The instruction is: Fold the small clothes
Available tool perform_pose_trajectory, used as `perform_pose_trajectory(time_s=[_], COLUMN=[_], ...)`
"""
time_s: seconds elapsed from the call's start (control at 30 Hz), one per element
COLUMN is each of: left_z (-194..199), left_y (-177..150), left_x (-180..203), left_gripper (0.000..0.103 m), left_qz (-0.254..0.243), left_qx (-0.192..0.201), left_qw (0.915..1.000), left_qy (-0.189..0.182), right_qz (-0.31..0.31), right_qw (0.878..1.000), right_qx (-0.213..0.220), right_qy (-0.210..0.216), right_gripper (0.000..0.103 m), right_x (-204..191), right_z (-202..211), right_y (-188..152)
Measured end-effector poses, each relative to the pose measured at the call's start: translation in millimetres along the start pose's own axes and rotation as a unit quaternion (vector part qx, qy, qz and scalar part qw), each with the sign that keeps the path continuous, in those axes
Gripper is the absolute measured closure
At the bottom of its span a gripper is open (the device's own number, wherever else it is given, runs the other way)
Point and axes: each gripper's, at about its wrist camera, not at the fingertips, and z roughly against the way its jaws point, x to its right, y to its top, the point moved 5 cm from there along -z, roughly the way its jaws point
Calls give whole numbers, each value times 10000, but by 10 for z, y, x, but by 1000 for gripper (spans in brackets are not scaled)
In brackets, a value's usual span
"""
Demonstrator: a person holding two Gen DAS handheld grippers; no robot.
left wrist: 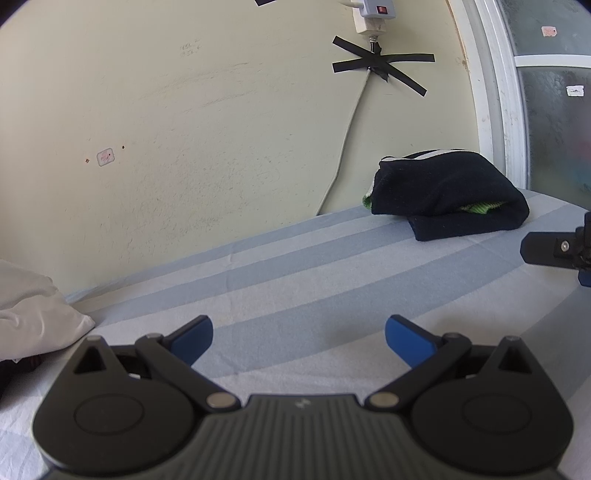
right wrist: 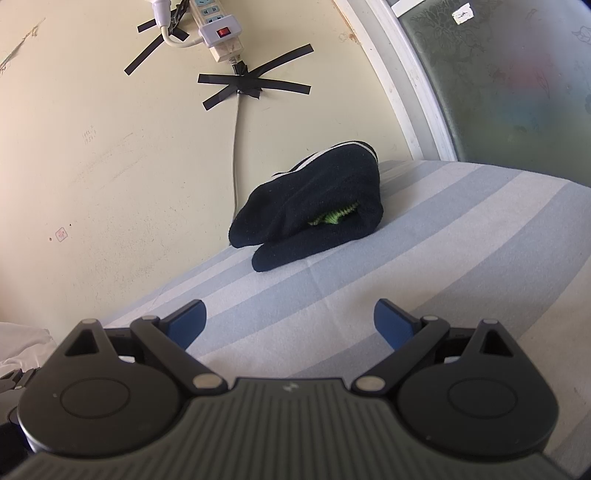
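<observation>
A small dark navy garment (left wrist: 448, 195) with white stripes and a bit of green showing lies folded in a bundle on the striped bed sheet (left wrist: 295, 273), against the wall at the far right. It also shows in the right wrist view (right wrist: 314, 206), ahead of centre. My left gripper (left wrist: 299, 338) is open and empty, low over the sheet, well short of the garment. My right gripper (right wrist: 290, 323) is open and empty, also short of the garment. A part of the right gripper (left wrist: 554, 249) shows at the right edge of the left wrist view.
A white pillow (left wrist: 33, 314) lies at the left. A cream wall (left wrist: 184, 129) runs behind the bed, with a taped cable (left wrist: 347, 133) and a power strip (right wrist: 218, 33). A white window frame (left wrist: 498, 92) stands at the right.
</observation>
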Motion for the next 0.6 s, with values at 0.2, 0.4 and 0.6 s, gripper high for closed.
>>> perform_pose_trajectory(time_s=[0.2, 0.4, 0.6], left_z=[-1, 1, 2], left_y=[1, 1, 1], left_x=[3, 8, 12], left_gripper=[0, 0, 0], left_qz=[-16, -53, -64], left_qx=[5, 17, 22], left_qw=[10000, 10000, 10000], left_qy=[2, 5, 9], right_qz=[-1, -1, -2], right_qw=[10000, 10000, 10000], right_qx=[0, 0, 1], right_qy=[2, 5, 6], right_gripper=[4, 4, 4], right_x=[1, 2, 0], right_z=[-2, -2, -3], right_y=[0, 0, -1])
